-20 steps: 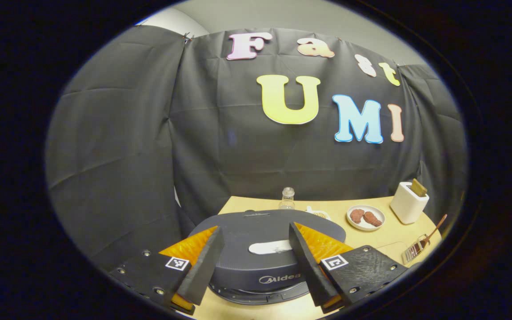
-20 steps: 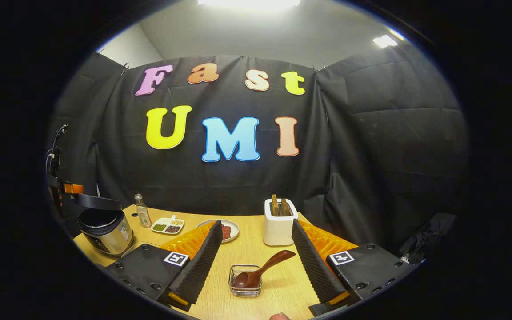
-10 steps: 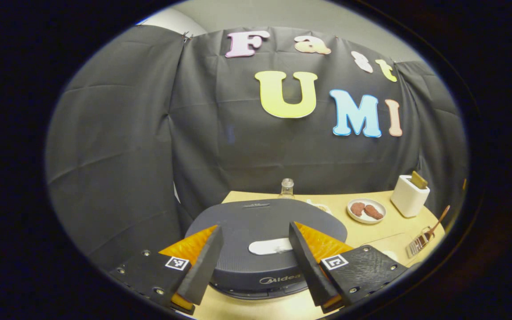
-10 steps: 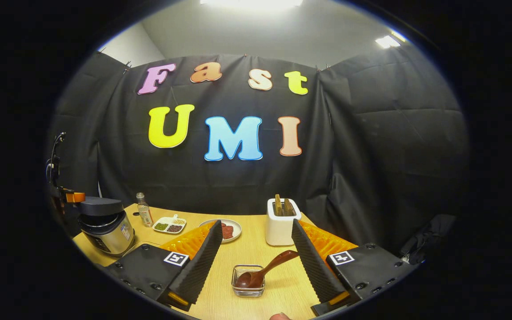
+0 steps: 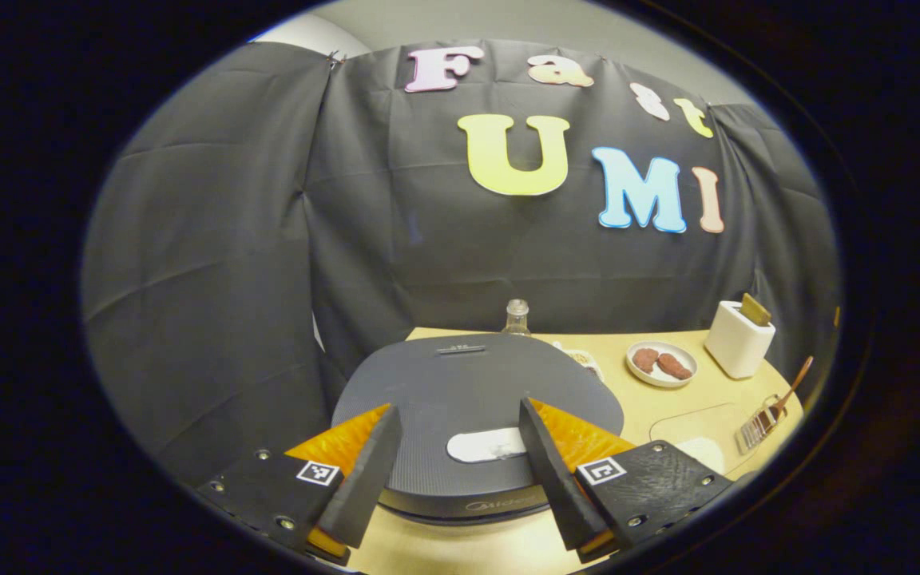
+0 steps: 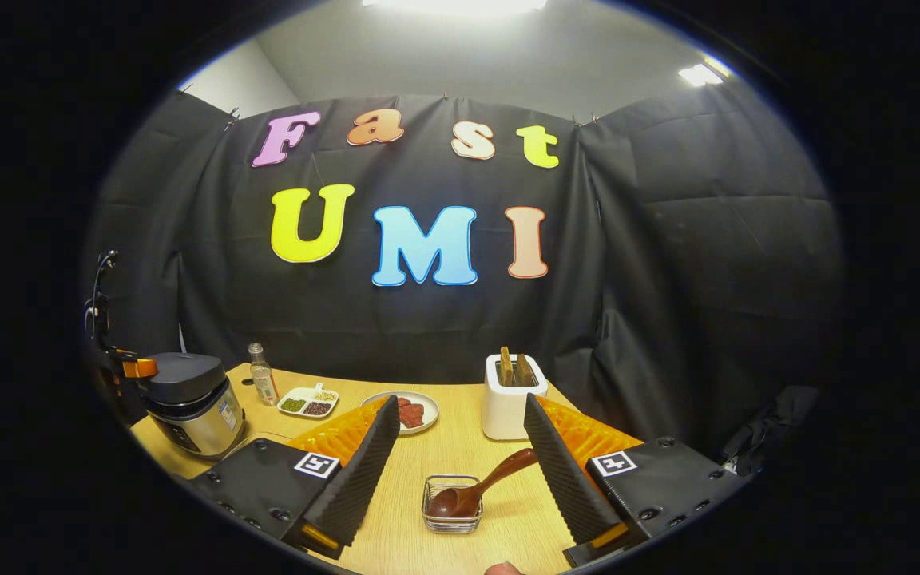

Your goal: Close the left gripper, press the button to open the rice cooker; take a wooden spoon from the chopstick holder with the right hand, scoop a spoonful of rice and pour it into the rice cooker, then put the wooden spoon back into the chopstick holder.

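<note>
Black screwed plates with square 2-tone markers, ribbed wedge fingers (image 6: 364,463) on each hand-held gripper (image 5: 454,455).

Your left gripper (image 5: 456,447) is held with its jaws spread wide, nothing between the fingers. Your right gripper (image 6: 460,463) is likewise spread wide and holds nothing, pointing forward and slightly down.

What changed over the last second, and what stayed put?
The rice cooker's lid came down from raised to shut, and the left gripper, jaws open, followed it down. The right gripper stayed open above the wooden spoon, which still rests in its holder; nothing grasped.
</note>
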Demonstrator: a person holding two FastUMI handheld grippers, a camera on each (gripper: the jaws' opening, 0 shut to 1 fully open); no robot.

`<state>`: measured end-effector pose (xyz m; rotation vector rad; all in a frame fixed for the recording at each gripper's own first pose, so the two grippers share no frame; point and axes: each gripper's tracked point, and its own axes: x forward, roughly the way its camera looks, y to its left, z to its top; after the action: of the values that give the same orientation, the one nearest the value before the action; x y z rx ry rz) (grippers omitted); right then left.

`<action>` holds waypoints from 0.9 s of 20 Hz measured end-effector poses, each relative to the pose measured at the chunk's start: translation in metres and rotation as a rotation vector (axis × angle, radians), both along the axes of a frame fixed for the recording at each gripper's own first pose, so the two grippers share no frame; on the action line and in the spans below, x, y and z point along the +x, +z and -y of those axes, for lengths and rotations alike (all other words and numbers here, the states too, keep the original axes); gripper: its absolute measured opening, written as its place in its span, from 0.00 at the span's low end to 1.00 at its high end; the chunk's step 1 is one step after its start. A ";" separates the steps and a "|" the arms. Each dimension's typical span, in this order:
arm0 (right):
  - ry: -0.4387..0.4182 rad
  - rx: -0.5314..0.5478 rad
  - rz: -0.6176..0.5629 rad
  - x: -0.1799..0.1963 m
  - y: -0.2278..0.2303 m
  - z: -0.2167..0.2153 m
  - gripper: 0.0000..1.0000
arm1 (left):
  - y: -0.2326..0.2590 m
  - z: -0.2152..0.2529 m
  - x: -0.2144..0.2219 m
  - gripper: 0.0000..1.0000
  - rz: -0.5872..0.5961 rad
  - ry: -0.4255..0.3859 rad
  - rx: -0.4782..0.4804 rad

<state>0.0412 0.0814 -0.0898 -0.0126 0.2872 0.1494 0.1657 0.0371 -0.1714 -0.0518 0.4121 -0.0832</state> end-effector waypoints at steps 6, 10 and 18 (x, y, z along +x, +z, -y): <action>0.001 -0.005 -0.003 0.002 -0.002 -0.001 0.98 | -0.021 0.002 -0.007 0.93 -0.057 0.013 0.008; 0.006 -0.028 -0.012 0.004 -0.005 -0.001 0.99 | -0.021 0.000 -0.007 0.94 -0.038 0.026 0.003; 0.024 -0.024 -0.022 0.009 -0.003 -0.011 0.99 | -0.027 0.003 -0.009 0.95 0.004 0.047 0.005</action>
<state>0.0502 0.0927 -0.0930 -0.0382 0.3110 0.1697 0.1565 0.0343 -0.1981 -0.0566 0.4074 -0.0362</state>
